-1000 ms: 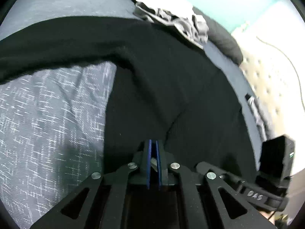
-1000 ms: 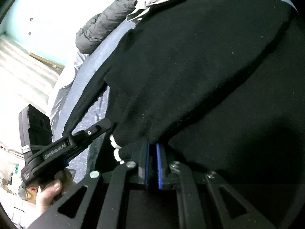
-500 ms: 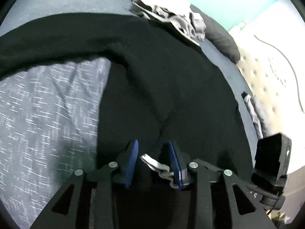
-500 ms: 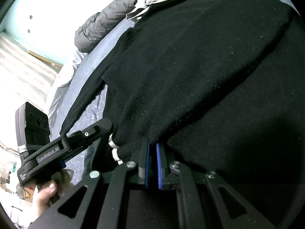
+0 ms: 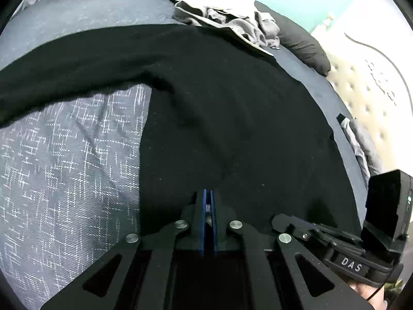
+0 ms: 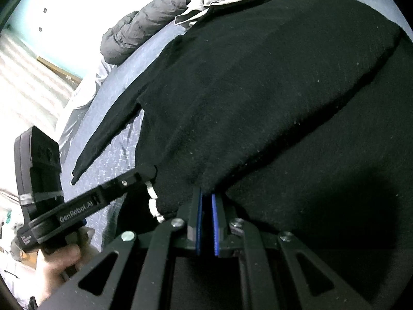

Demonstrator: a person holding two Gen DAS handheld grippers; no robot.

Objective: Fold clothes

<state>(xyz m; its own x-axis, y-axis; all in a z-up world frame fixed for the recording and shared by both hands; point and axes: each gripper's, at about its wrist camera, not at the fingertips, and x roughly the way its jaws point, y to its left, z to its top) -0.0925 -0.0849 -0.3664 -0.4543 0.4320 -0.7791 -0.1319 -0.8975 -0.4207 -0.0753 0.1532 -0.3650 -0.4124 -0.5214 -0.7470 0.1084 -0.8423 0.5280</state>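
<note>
A black long-sleeved sweater (image 5: 232, 108) lies spread over the bed, one sleeve (image 5: 51, 77) stretched out to the left. My left gripper (image 5: 208, 196) is shut on the sweater's near edge, a bit of white trim pinched between its blue pads. In the right wrist view the same sweater (image 6: 271, 90) fills the frame, and my right gripper (image 6: 205, 196) is shut on a raised fold of its edge. The left gripper's fingertips (image 6: 144, 174) hold the edge just left of it, beside a white trim (image 6: 152, 202). The right gripper's body (image 5: 335, 235) shows at lower right.
A grey patterned bedcover (image 5: 64, 168) lies bare to the left of the sweater. Crumpled grey clothes (image 5: 232, 18) and a dark pillow (image 5: 302, 46) sit at the far side. A tufted headboard (image 5: 366, 98) lies right. A person's hand (image 6: 56, 261) holds the left gripper.
The left gripper opened half a second ago with the white trim between its fingers and has shut again on the sweater's edge. The right gripper stayed shut on the fabric.
</note>
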